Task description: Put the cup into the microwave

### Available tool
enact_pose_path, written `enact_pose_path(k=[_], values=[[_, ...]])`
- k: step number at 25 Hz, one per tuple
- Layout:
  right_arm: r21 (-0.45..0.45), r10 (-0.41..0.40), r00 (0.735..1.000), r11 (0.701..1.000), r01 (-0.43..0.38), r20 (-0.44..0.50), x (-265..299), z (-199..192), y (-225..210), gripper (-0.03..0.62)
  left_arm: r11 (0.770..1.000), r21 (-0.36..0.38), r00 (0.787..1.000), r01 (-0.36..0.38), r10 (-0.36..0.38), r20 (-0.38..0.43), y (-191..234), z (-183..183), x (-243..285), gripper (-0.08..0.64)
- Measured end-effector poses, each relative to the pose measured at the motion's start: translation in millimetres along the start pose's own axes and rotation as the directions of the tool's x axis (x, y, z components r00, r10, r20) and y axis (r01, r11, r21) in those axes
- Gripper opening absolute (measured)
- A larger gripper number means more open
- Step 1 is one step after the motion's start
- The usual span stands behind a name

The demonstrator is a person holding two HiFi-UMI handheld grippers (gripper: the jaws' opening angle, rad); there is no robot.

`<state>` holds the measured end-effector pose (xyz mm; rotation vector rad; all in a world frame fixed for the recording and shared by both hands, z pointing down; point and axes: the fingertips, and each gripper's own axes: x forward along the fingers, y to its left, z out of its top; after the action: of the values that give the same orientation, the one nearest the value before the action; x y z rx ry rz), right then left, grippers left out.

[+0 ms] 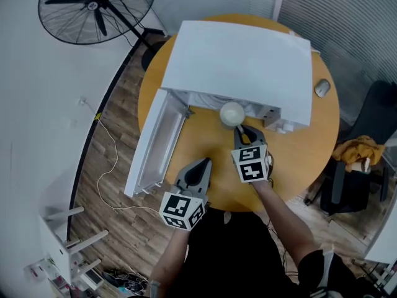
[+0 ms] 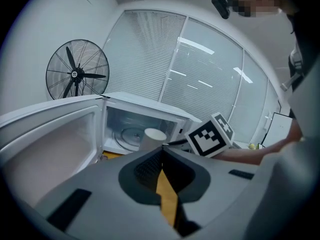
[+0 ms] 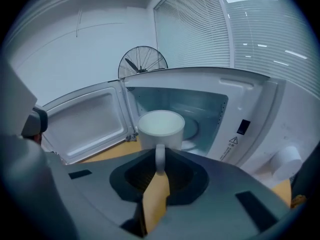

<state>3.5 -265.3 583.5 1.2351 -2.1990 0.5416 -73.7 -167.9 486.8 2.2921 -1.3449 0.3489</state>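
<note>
A white cup [image 1: 232,113] [image 3: 161,126] hangs just in front of the open white microwave [image 1: 245,64] [image 3: 200,109], held by its handle [image 3: 160,156]. My right gripper [image 1: 243,131] [image 3: 159,165] is shut on that handle, and the cup's mouth faces up. The cup [image 2: 154,136] also shows in the left gripper view, before the cavity and its glass turntable [image 2: 127,134]. My left gripper [image 1: 200,168] [image 2: 161,160] is shut with nothing in it, hovering over the round wooden table [image 1: 208,141] left of and behind the right one.
The microwave door [image 1: 155,143] [image 3: 82,121] swings wide to the left, past the table's edge. A small grey object [image 1: 322,87] lies on the table at the right. A standing fan [image 1: 93,8] is at the back left, a chair with cloth [image 1: 360,154] on the right.
</note>
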Motion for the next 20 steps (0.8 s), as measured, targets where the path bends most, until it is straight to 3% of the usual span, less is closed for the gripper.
enact_pose_path(k=[20], values=[[-0.012,-0.104,0.994,0.994,0.105,0.038,57,24,-31,0.054,0.999,-0.033,1.0,-0.008,0.009,0.017,8,0,5,-0.005]])
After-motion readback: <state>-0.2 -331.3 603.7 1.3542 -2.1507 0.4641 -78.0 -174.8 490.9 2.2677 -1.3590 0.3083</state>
